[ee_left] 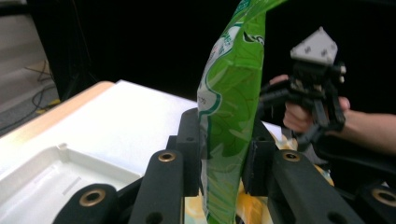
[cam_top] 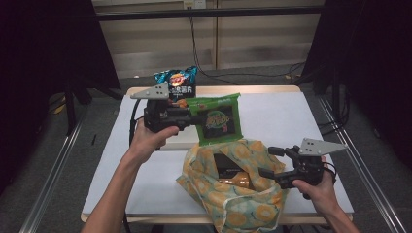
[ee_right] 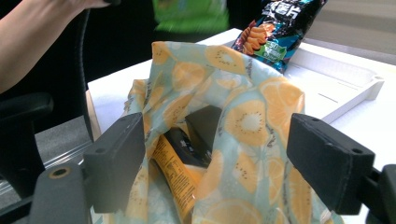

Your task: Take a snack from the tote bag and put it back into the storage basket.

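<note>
left claw (cam_top: pixel 190 118) over white table (cam_top: pixel 282 121)

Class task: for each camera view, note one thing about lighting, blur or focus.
High view: white table bright, surroundings dark. Left gripper view: green snack bag sharp, black backdrop. Right gripper view: green bag blurred at the top, fruit-print bag in focus.

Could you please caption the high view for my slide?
Left gripper holds a green snack packet above the open fruit-print bag; right gripper waits open.
</note>
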